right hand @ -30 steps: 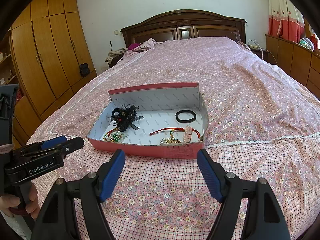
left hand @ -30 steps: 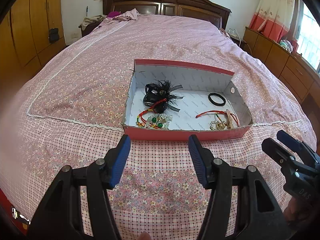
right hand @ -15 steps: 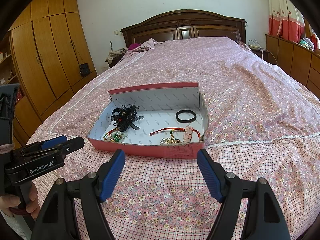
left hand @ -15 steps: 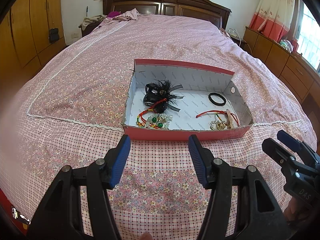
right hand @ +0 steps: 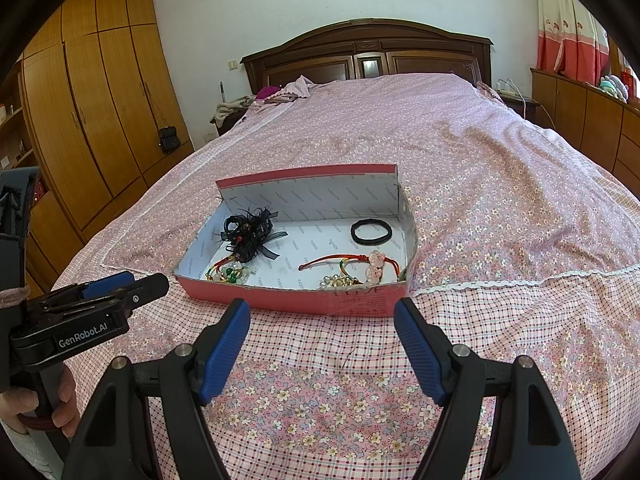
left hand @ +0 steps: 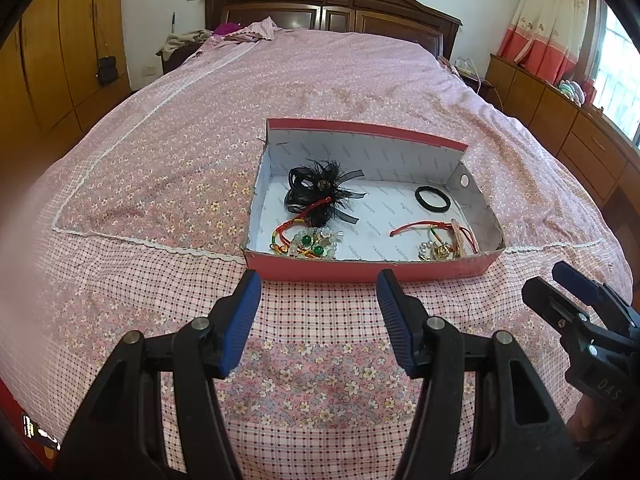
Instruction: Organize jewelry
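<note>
A shallow red cardboard box (left hand: 360,271) (right hand: 288,300) with a white inside lies on the pink floral bedspread. Inside it are a black feathered hair bow (left hand: 320,192) (right hand: 248,236), a black hair tie (left hand: 432,199) (right hand: 371,231), a red cord bracelet (left hand: 424,226) (right hand: 340,261), a green-beaded bracelet (left hand: 312,242) (right hand: 230,272) and a gold trinket (left hand: 438,251) (right hand: 340,281). My left gripper (left hand: 318,312) hovers open just short of the box's near wall, nothing between its blue pads. My right gripper (right hand: 322,340) is likewise open and empty, also in front of the box.
The bed stretches back to a dark wooden headboard (right hand: 368,56), with crumpled clothes (left hand: 244,32) near the pillows. Wooden wardrobes (right hand: 92,112) line the left wall, a low cabinet (left hand: 560,120) the right. A hand (right hand: 60,404) holds the left gripper's handle.
</note>
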